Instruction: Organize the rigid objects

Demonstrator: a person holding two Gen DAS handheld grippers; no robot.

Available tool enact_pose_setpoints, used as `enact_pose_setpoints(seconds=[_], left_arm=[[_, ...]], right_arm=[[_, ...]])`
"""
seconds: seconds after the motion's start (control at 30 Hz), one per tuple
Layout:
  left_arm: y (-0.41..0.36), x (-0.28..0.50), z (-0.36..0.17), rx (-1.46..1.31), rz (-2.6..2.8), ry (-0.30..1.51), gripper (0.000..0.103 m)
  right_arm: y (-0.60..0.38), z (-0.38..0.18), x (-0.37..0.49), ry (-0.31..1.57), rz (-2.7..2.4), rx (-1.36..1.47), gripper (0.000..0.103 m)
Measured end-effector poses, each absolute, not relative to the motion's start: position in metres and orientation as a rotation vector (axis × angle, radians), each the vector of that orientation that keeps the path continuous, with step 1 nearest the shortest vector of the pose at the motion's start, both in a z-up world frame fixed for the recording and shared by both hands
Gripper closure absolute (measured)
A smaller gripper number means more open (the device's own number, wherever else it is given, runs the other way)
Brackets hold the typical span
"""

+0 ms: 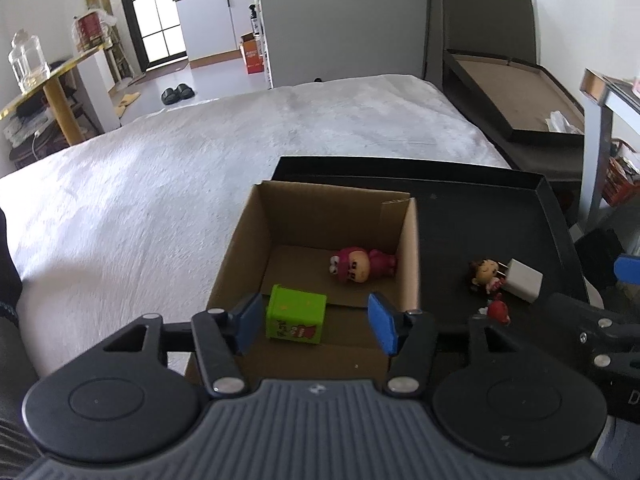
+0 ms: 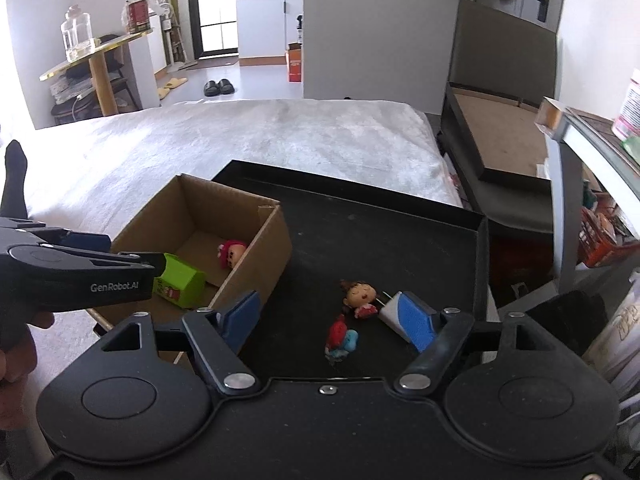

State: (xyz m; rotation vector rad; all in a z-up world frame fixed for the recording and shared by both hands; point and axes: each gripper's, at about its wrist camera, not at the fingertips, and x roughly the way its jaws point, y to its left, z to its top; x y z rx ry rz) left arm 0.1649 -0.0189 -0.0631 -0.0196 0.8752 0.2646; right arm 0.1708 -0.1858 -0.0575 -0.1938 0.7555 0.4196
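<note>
Two claws, both empty. My left claw stands open above the box, its pads clear of the green block lying inside; a pink doll lies farther in. My right claw gapes over the black tray, above a red figure, a brown-haired doll and a white plug.

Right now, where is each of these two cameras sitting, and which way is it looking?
Left wrist: rides on the left gripper, looking forward and down into the cardboard box at the green block; its own open gripper shows.
Right wrist: rides on the right gripper, looking down at the black tray with the figurines; its own open gripper, the left gripper and a hand show.
Shared: box, green block, tray, bed.
</note>
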Motion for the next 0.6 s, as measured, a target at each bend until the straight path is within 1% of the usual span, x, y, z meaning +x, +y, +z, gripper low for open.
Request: enact_pose_setpoints(seconds=[0.23, 0.37, 0.6], left_arm=[[-0.037, 0.164, -0.067, 0.021, 0.239, 0.891, 0.043], [-0.045, 0.163, -0.071, 0.037, 0.228, 0.901, 0.042], [-0.054, 0.163, -0.08, 0.055, 0.21, 0.919, 0.041]], right_arm=[[-0.204, -0.066, 0.167, 0.784, 0.394, -0.153, 0.02], [-0.213, -0.072, 0.162, 0.796, 0.388, -0.141, 0.014], [-0.224, -0.085, 0.161, 0.827, 0.376, -0.122, 0.013]])
